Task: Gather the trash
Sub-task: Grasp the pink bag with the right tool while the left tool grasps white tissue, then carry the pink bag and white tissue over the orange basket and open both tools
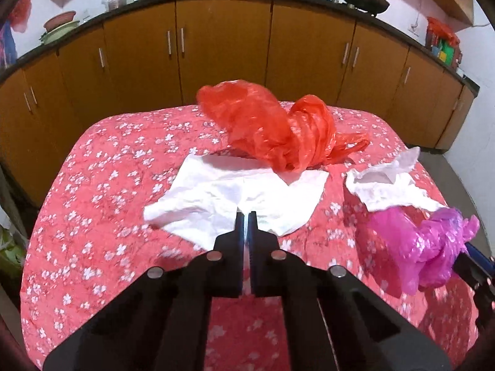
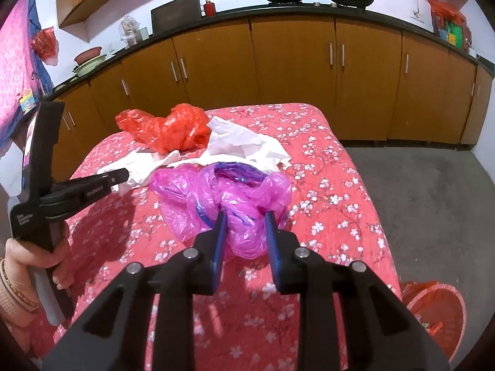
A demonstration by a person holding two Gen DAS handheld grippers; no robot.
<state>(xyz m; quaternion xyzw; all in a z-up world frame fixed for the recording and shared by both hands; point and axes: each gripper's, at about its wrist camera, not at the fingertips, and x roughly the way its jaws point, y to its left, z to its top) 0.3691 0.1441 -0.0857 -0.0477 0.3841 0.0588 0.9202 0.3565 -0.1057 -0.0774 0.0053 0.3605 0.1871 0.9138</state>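
Observation:
A flat white paper sheet [image 1: 216,198] lies mid-table in front of a crumpled red plastic bag [image 1: 272,130]. My left gripper [image 1: 246,216] is shut on the sheet's near edge, and a white sliver shows between its pads. In the right wrist view its tip [image 2: 125,174] rests on that paper [image 2: 136,167]. My right gripper [image 2: 245,216] is shut on a bunched pink plastic bag [image 2: 222,185] just above the cloth, and the bag hides its fingertips. A second crumpled white paper [image 2: 244,145] lies behind the pink bag, beside the red bag [image 2: 167,126].
The table wears a red floral cloth [image 1: 92,201]. A red basket [image 2: 433,315] stands on the grey floor at the table's right. Brown cabinets [image 1: 222,55] under a dark counter with pans run along the back. A person's hand [image 2: 18,259] holds the left gripper's handle.

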